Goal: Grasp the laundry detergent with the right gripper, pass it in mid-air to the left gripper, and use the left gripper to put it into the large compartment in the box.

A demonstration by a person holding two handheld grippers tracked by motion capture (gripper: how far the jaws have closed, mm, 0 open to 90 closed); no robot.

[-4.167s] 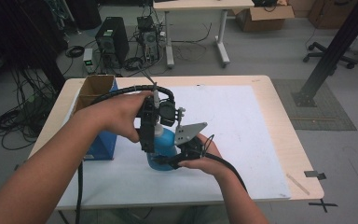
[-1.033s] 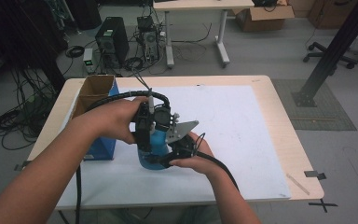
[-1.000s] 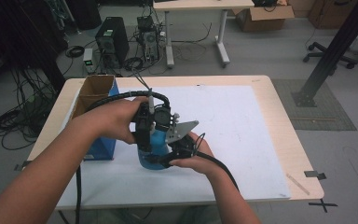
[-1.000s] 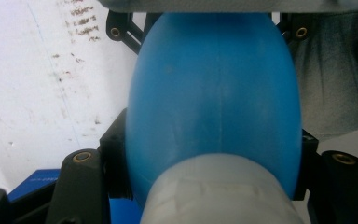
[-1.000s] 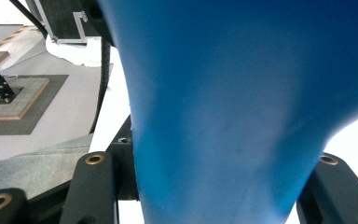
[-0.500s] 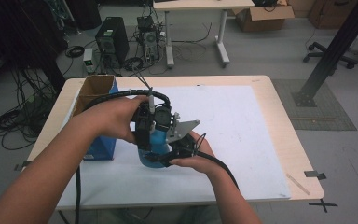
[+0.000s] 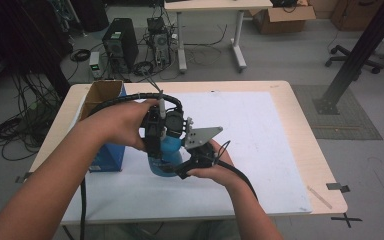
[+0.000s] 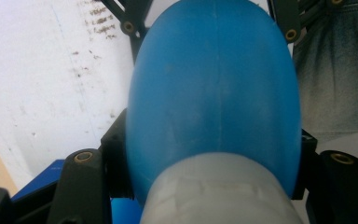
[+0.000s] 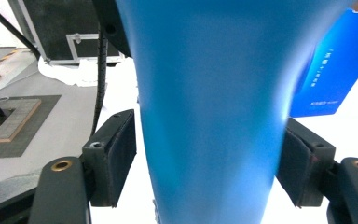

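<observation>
A blue plastic bottle [image 7: 167,150] is held upright over the white sheet, near the table's front left. My left gripper [image 7: 156,142] comes down from above and is shut on it. In the left gripper view the round blue body [image 8: 214,93] sits pinched between the black jaws, with a pale neck nearest the camera. My right gripper [image 7: 179,169] reaches in low from the right. Its jaws have just been opening. Its pads [image 9: 119,154] stand a little off the bottle [image 9: 209,116], which is still between them.
A blue carton [image 7: 107,152] with open cardboard flaps stands just left of the bottle. A white sheet [image 7: 265,130] covers most of the wooden table [image 7: 325,165]. Computers, cables and another desk are on the floor beyond the far edge.
Compared with several seconds ago, both hands and the bottle sit slightly further left. Over the last second the high view shows no visible movement.
</observation>
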